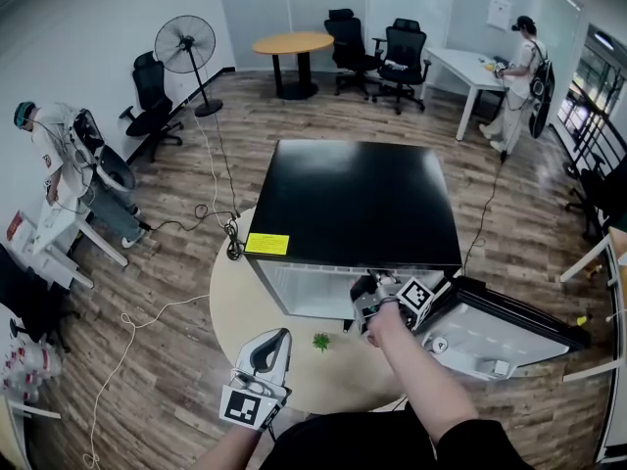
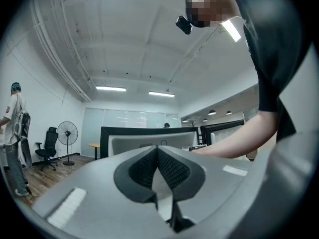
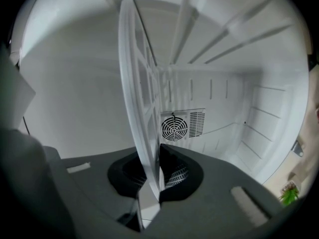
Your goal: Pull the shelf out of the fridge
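A small black fridge (image 1: 353,204) stands on a round beige table (image 1: 240,311) with its door (image 1: 500,336) swung open to the right. My right gripper (image 1: 368,299) reaches into the open front. In the right gripper view the jaws (image 3: 152,176) are shut on the front edge of the white grid shelf (image 3: 137,98), which runs back toward the fan vent (image 3: 174,127) on the rear wall. My left gripper (image 1: 276,339) hangs low near the table's front edge. In its own view the left gripper (image 2: 158,156) is shut on nothing and faces the fridge (image 2: 144,136).
A small green plant-like thing (image 1: 320,341) lies on the table in front of the fridge. Cables (image 1: 211,209) trail over the wooden floor. A person (image 1: 59,155) stands at the left, another (image 1: 519,67) at the back right. A floor fan (image 1: 186,45), office chairs and tables stand behind.
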`<action>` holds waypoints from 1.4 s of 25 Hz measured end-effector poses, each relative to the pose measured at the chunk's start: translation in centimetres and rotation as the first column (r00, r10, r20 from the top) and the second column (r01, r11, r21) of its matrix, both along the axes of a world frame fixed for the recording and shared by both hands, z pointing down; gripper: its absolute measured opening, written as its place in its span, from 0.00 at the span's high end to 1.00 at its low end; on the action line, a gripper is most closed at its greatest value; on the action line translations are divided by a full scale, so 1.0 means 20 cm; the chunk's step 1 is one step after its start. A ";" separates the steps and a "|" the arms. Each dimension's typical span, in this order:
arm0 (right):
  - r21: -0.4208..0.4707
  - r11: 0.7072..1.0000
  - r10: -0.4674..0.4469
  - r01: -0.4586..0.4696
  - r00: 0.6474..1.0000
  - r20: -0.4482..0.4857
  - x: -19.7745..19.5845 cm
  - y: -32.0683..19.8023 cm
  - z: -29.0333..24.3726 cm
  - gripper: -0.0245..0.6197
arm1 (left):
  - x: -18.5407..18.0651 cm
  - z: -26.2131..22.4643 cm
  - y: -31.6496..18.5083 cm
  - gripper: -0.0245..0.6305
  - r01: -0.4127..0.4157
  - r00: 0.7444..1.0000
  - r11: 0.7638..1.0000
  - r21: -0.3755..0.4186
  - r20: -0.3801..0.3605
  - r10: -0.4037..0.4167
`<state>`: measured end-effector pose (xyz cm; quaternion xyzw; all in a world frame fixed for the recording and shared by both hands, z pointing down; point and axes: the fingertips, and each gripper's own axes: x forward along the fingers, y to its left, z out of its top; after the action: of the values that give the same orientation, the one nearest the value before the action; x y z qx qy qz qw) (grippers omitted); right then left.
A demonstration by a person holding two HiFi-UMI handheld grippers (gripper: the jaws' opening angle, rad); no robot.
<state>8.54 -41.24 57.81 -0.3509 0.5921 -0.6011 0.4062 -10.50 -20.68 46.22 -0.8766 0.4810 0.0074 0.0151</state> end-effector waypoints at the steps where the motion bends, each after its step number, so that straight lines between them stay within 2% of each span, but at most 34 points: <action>1: 0.000 1.000 0.001 -0.001 1.000 -0.003 0.00 0.00 0.00 0.90 | 0.00 0.00 0.00 0.96 0.000 1.000 1.000 0.000 -0.001 0.000; 35: -0.035 0.999 0.035 -0.035 0.999 -0.020 -0.02 0.18 0.01 0.91 | -0.02 -0.01 0.05 0.96 -0.015 0.999 1.000 0.012 -0.029 0.015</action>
<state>8.21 -37.61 58.04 -0.3740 0.5789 -0.6010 0.4047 -10.90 -19.59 45.97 -0.8798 0.4747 0.0231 0.0132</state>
